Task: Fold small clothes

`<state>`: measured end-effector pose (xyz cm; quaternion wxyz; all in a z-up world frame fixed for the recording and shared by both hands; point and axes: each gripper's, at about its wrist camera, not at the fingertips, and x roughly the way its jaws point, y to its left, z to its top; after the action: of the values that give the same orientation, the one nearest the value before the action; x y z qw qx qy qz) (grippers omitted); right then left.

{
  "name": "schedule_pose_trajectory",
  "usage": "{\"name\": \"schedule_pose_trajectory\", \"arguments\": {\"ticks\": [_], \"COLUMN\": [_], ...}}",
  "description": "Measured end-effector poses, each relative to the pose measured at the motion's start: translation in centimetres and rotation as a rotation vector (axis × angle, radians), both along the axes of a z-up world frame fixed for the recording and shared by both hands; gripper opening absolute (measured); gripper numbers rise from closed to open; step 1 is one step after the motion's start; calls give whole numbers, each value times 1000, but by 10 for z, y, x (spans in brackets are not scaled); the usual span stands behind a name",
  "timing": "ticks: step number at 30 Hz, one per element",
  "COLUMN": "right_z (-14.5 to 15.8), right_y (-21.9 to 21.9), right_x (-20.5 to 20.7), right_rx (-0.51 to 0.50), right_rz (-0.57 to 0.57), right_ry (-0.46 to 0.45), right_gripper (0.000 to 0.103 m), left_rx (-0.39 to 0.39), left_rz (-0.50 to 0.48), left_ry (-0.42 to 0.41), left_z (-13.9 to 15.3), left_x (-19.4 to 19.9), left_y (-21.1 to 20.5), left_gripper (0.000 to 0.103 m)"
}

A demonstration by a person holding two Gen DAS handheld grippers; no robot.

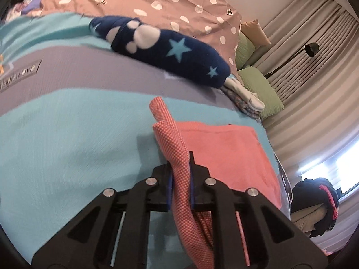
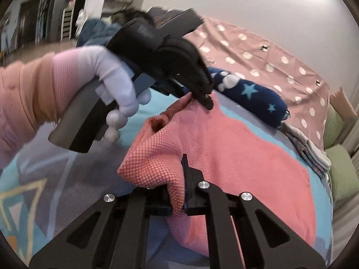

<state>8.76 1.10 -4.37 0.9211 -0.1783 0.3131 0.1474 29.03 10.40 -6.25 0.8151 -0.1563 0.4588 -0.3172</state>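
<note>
While both my grippers pinch the coral cloth (image 1: 226,157), it lies partly on the bed (image 1: 67,139), near its right edge, with the pinched folds lifted off it. My left gripper (image 1: 181,170) is clamped narrow on a raised, dotted-weave fold; the right wrist view shows that gripper (image 2: 202,96) held by a white-gloved hand (image 2: 116,85), biting the cloth's far edge. My right gripper (image 2: 179,183) is also closed on a bunched fold, though its left finger is hidden under fabric, so I judge that mostly from the one visible finger. A navy star-print roll (image 1: 170,51) lies further back on the bed.
</note>
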Motion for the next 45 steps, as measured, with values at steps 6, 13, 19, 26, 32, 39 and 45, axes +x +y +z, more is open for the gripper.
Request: {"name": "schedule_pose_trajectory", "arguments": {"ticks": [6, 13, 19, 26, 32, 39, 45], "right_z": [23, 28, 26, 14, -2, -23, -29], "right_y": [-46, -108, -169, -234, -279, -311, -319], "right_x": [-7, -20, -31, -46, -60, -72, -81], "right_rx": [157, 328, 464, 585, 662, 761, 797], "right_rz": [-75, -147, -219, -294, -361, -408, -416], "right_ry": [12, 59, 94, 131, 165, 224, 240], "right_gripper": [7, 7, 7, 7, 7, 7, 7], "left_rx": [57, 116, 184, 265, 331, 454, 524], "left_rz": [-9, -12, -31, -102, -161, -202, -204], "left_ry": [-33, -56, -67, -82, -71, -72, -71], "left_z": [34, 63, 74, 72, 56, 33, 18], "left_x": [-5, -13, -20, -31, -38, -43, -44], "left_y": [-30, -83, -143, -231, -294, -343, -366], "left_gripper": [11, 11, 10, 10, 10, 10, 10]}}
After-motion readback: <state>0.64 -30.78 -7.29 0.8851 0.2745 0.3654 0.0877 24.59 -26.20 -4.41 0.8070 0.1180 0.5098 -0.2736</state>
